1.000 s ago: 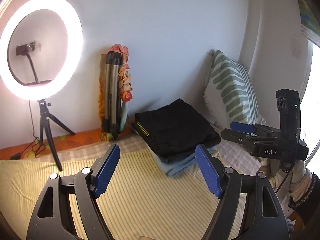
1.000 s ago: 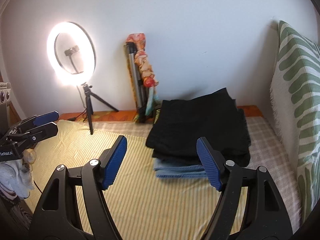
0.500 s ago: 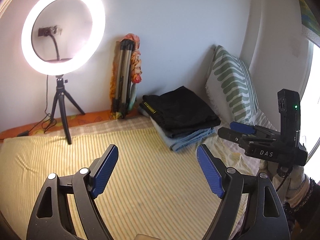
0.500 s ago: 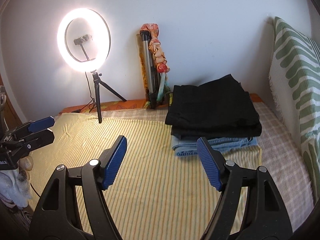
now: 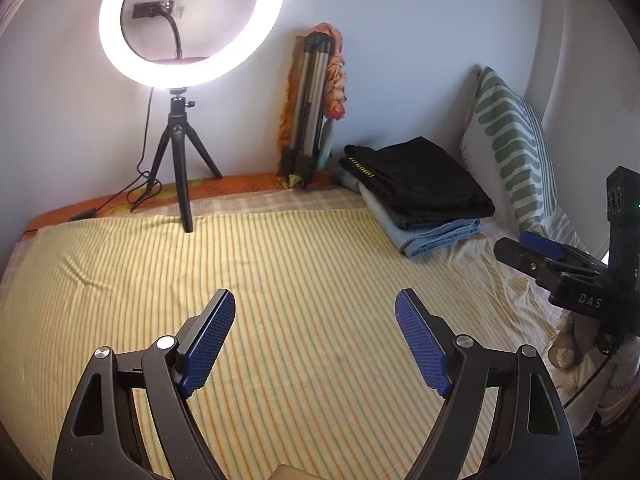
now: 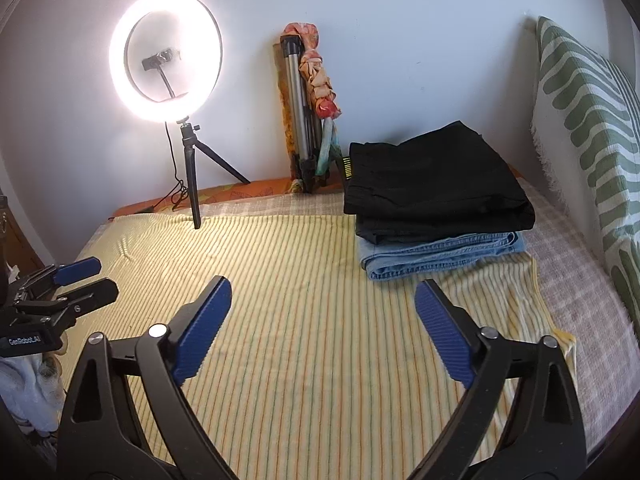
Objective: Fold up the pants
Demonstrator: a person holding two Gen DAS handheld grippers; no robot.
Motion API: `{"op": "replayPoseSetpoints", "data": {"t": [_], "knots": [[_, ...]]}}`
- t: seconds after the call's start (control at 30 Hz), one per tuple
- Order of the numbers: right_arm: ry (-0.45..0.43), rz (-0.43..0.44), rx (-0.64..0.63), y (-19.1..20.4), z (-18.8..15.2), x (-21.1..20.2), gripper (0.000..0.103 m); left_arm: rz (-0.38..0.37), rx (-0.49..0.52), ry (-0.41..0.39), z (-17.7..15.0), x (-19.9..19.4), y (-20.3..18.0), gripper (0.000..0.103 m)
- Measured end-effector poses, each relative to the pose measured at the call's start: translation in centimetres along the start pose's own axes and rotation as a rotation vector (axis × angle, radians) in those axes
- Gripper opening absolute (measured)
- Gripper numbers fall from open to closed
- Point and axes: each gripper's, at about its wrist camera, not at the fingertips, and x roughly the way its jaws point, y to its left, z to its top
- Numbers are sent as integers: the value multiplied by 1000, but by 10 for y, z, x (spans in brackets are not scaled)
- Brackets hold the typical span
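Note:
Folded black pants (image 5: 420, 178) (image 6: 432, 176) lie on top of folded blue jeans (image 5: 432, 232) (image 6: 440, 254) at the far right of the yellow striped sheet (image 5: 280, 280) (image 6: 300, 300). My left gripper (image 5: 316, 340) is open and empty, held above the sheet well short of the stack. My right gripper (image 6: 322, 332) is open and empty, also above the sheet, nearer than the stack. Each gripper shows in the other's view: the right one (image 5: 540, 252) at the right edge, the left one (image 6: 76, 280) at the left edge.
A lit ring light on a small tripod (image 5: 188, 28) (image 6: 166, 56) stands at the back left, its cable trailing. A folded tripod with cloth (image 5: 310, 108) (image 6: 308, 112) leans on the wall. A green-patterned pillow (image 5: 512, 140) (image 6: 588, 128) stands right of the stack.
Both grippers have pulled back from the stack of pants, which now looks smaller and farther away. More of the striped sheet shows. Both stay open and empty.

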Motion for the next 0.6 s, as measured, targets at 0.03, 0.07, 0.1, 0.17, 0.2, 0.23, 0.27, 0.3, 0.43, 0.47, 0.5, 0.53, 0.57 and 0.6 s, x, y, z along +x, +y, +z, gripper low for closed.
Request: {"op": "replayPoseSetpoints", "data": {"t": [0.03, 0.07, 0.1, 0.17, 0.2, 0.23, 0.27, 0.3, 0.43, 0.47, 0.5, 0.53, 0.57, 0.6], "knots": [[-7, -8, -1, 1, 0, 0, 97, -1, -4, -4, 0, -1, 2, 82], [-18, -17, -2, 1, -1, 0, 98, -2, -13, -7, 0, -2, 3, 82], [-27, -20, -1, 2, -1, -1, 98, -5, -22, -6, 0, -2, 5, 82], [-35, -22, 5, 2, -1, -1, 99, -19, -29, -3, 0, -4, 5, 82], [-38, -18, 9, 3, -2, -2, 100, -12, -28, -13, 0, -6, 5, 82], [-41, -13, 10, 4, -2, -4, 100, -4, -25, -20, -1, -7, 5, 82], [-44, -11, 8, 5, -2, -5, 100, 1, -14, -27, -1, -9, 4, 82], [-50, -16, 4, 6, -3, -7, 100, -3, -8, -30, -1, -11, 3, 82], [-73, -24, -13, 11, -3, -12, 103, -23, 1, -38, -3, -16, 1, 83], [-74, -22, -13, 11, -2, -12, 103, -14, 10, -41, -3, -17, 0, 83], [-78, -22, -13, 12, -2, -13, 103, -7, 19, -44, -4, -19, -2, 83], [-81, -24, -14, 13, -2, -13, 103, -2, 23, -44, -4, -19, -2, 83], [-83, -25, -16, 14, -2, -13, 103, 1, 26, -44, -4, -19, -3, 83], [-85, -26, -17, 14, -2, -14, 103, 5, 30, -44, -5, -20, -4, 83]]}}
